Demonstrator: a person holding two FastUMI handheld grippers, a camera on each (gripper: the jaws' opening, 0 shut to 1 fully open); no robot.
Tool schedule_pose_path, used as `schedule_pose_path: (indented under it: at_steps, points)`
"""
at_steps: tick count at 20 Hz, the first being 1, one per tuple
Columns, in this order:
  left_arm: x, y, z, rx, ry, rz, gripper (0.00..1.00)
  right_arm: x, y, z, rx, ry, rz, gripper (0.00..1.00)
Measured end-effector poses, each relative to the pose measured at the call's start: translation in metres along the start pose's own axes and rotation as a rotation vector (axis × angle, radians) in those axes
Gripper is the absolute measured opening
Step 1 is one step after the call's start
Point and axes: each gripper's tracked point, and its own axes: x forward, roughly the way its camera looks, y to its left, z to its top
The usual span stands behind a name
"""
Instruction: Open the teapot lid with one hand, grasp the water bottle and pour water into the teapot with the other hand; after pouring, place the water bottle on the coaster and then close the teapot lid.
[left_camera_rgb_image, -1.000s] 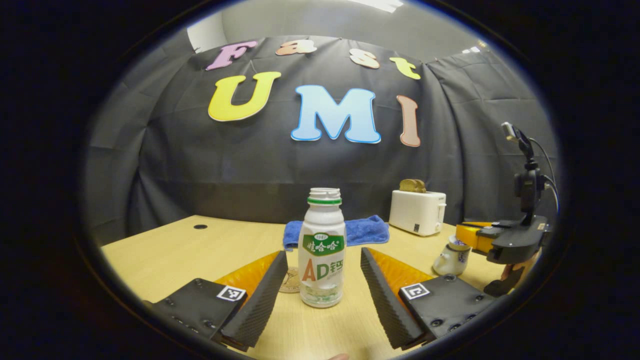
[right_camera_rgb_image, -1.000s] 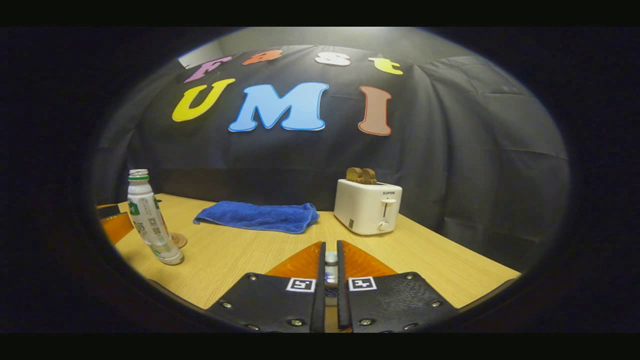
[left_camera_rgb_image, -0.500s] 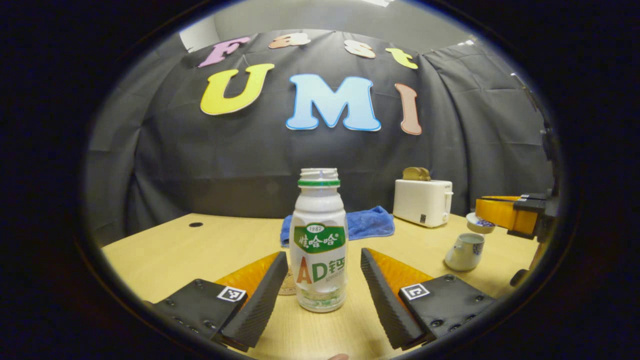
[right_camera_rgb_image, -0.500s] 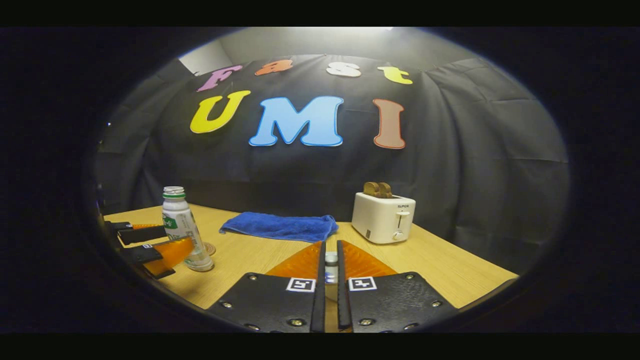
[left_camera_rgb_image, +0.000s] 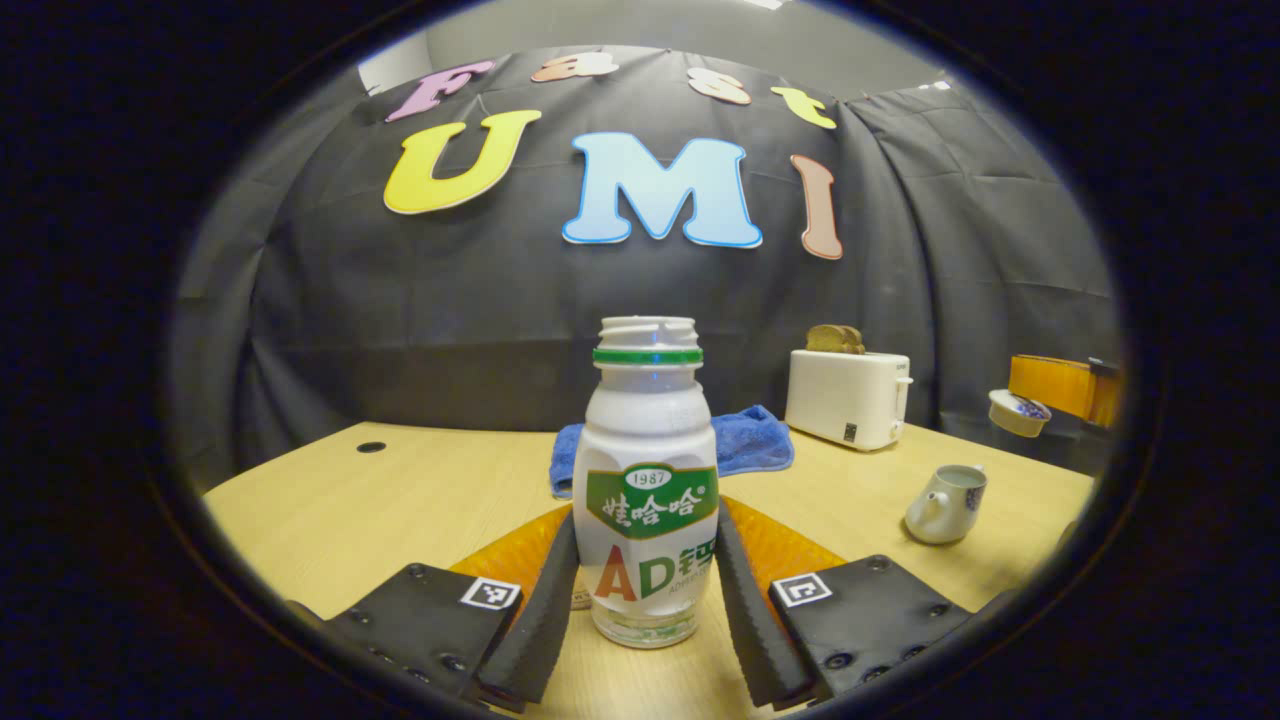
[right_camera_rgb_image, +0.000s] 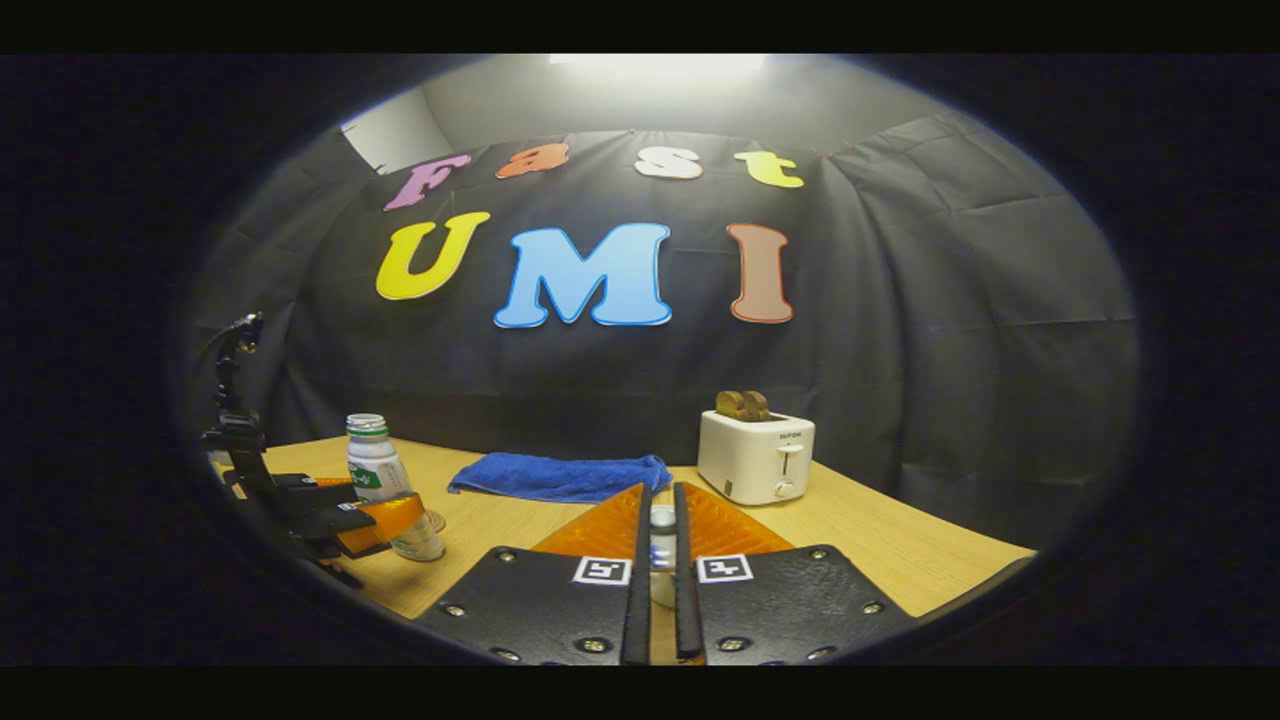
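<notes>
The wooden tabletop (left_camera_rgb_image: 400, 500) spans the booth, and on it toward the back lies a folded blue towel (left_camera_rgb_image: 750, 445), with a white toaster (left_camera_rgb_image: 848, 398) holding slices of bread to its right. In the right gripper view the same toaster (right_camera_rgb_image: 756, 458) and towel (right_camera_rgb_image: 560, 476) sit beyond that tool's fingers.

The water bottle (left_camera_rgb_image: 645, 480) stands upright on the tabletop, uncapped, white with a green neck ring. The left tool (left_camera_rgb_image: 645, 620) has drawn in on its lower body — both fingers press against its sides, and the bottle's base rests on the wood. In the right gripper view the bottle (right_camera_rgb_image: 375, 470) stands at the far left with the left tool (right_camera_rgb_image: 385, 520) clamped about its lower part.

The teapot (left_camera_rgb_image: 942, 503), small, white with blue marks, sits open-topped on the tabletop to the right of the bottle, well apart from it, spout pointing left. Its lid (left_camera_rgb_image: 1018, 412) hangs in the air above and to the right of the pot, held at the end of the right tool's fingers (left_camera_rgb_image: 1060, 385).

In the right gripper view the right tool (right_camera_rgb_image: 661, 525) is nearly closed, a narrow gap between its fingers — the lid's knob (right_camera_rgb_image: 661, 518) is pinched there.

A round coaster (right_camera_rgb_image: 434, 521) peeks out just behind the bottle's base.
</notes>
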Motion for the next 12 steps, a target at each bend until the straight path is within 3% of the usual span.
schedule_pose_path:
  at_steps: [1,2,3,7,8,9,11,12]
  points:
    - [-0.001,-0.002,0.006,0.019,-0.013,-0.002,0.81,-0.005,0.001,0.0,-0.007,0.003,0.006,0.1]
    - [-0.002,-0.005,0.011,0.054,-0.029,-0.001,0.81,-0.01,-0.001,-0.001,-0.009,0.008,0.006,0.0]
    - [-0.003,-0.01,0.016,0.1,-0.036,-0.003,0.8,-0.017,-0.005,-0.002,-0.002,0.016,0.002,0.1]
    - [-0.004,-0.05,0.027,0.222,-0.055,-0.072,0.81,-0.038,-0.018,-0.01,0.016,0.061,0.0,0.1]
    - [-0.002,-0.063,0.022,0.24,-0.046,-0.11,0.81,-0.044,-0.024,-0.015,0.014,0.075,-0.008,0.0]
    - [0.001,-0.077,0.018,0.281,-0.027,-0.15,0.81,-0.05,-0.029,-0.02,0.011,0.09,-0.011,0.1]
    - [0.006,-0.1,0.003,0.386,0.017,-0.202,0.72,-0.06,-0.033,-0.028,0.02,0.115,-0.002,0.1]
    - [0.008,-0.107,0.003,0.405,0.013,-0.217,0.81,-0.064,-0.036,-0.029,0.014,0.107,-0.007,0.0]
